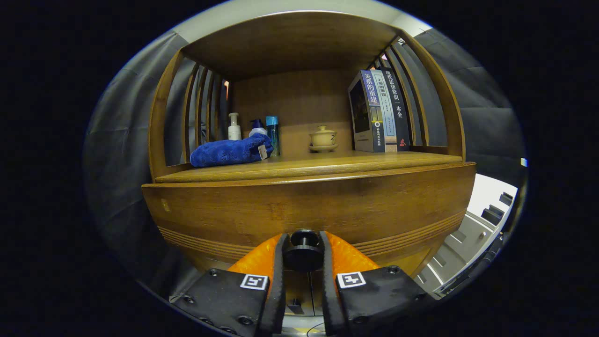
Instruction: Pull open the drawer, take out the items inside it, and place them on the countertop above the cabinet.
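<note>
Now the gripper (303, 255) is closed around the black drawer knob (303, 252), both fingers pressed on its sides. The knob is set in the drawer front (309, 210), directly ahead along the finger axis. A straight backward pull is judged next. Beyond, the countertop (327, 164) is seen above, carrying a blue cloth (229, 152) at its left edge.

My gripper (303, 255) seems clamped on the black drawer knob (303, 252); blue towel (229, 152) lies on the countertop (327, 164).
</note>
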Tool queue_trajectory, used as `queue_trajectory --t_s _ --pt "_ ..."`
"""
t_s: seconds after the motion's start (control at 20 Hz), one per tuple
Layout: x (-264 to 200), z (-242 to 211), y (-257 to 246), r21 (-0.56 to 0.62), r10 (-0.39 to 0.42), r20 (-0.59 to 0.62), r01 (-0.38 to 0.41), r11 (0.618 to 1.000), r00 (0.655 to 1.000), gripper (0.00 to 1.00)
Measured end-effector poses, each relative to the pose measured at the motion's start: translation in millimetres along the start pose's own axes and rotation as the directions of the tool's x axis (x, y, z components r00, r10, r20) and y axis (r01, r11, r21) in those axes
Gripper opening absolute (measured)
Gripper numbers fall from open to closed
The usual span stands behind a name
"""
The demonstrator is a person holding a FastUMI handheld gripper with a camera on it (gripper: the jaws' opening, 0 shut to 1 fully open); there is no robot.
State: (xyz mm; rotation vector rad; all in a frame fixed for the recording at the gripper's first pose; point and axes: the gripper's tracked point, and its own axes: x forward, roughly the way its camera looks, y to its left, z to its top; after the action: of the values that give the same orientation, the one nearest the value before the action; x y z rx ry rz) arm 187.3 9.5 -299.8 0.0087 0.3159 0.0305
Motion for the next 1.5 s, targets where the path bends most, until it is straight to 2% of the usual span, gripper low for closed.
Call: queue_trajectory --t_s 0.6,1.5 --pt "-71 -10 7 0.006 0.064 -0.053 -0.063 0.998 0.997 0.4" --pt "-149 -32 14 -0.026 0.097 -0.137 -0.101 0.995 0.986 0.4"
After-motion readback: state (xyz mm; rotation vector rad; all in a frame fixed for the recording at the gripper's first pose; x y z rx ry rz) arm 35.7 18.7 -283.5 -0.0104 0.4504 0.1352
